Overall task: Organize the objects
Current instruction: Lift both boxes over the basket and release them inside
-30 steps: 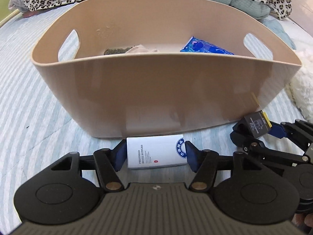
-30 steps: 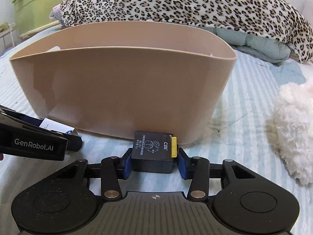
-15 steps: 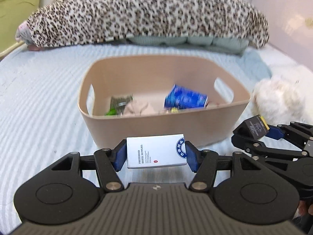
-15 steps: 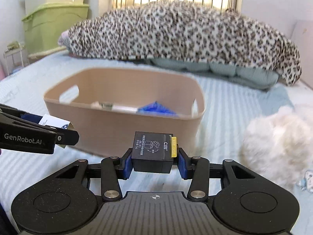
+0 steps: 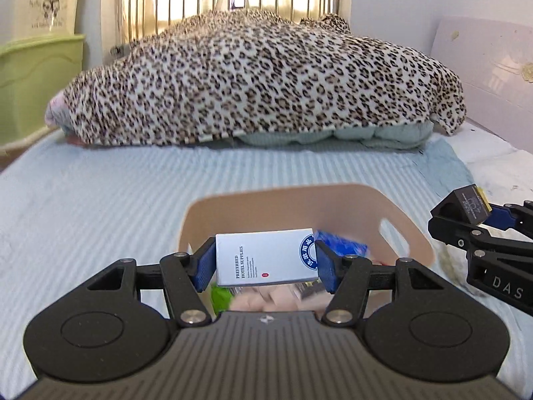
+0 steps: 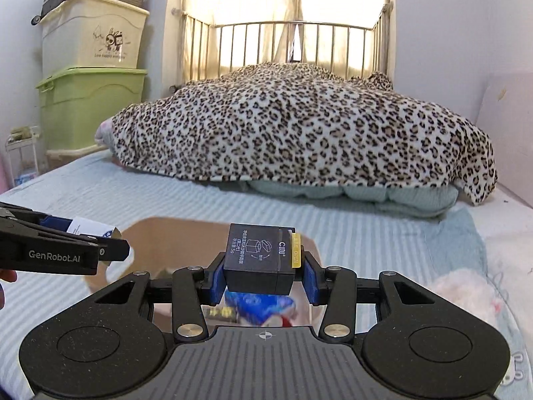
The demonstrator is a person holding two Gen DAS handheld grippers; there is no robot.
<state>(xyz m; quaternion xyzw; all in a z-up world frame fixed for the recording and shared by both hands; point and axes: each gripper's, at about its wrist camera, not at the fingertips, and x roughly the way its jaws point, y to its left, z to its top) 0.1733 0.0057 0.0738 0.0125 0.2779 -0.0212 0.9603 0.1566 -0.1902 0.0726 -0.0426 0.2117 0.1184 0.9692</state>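
My left gripper (image 5: 265,260) is shut on a white box printed "Preferred Hotel Supplies" (image 5: 263,258) and holds it above the beige plastic basket (image 5: 409,230). My right gripper (image 6: 261,275) is shut on a small black box with a yellow strip (image 6: 260,261), also raised over the basket (image 6: 150,230). The basket holds a blue packet (image 5: 343,248), a green item (image 5: 221,295) and other blurred things. Each gripper shows in the other's view, the right one (image 5: 466,211) at right, the left one (image 6: 110,248) at left.
The basket stands on a pale blue striped bed sheet (image 5: 100,200). A leopard-print blanket (image 5: 266,83) lies across the far end. A white fluffy item (image 6: 463,296) lies right of the basket. Green and beige storage bins (image 6: 90,100) stand at left.
Both grippers have risen from the sheet in front of the basket to well above it, carrying their boxes. The basket now lies low in both views.
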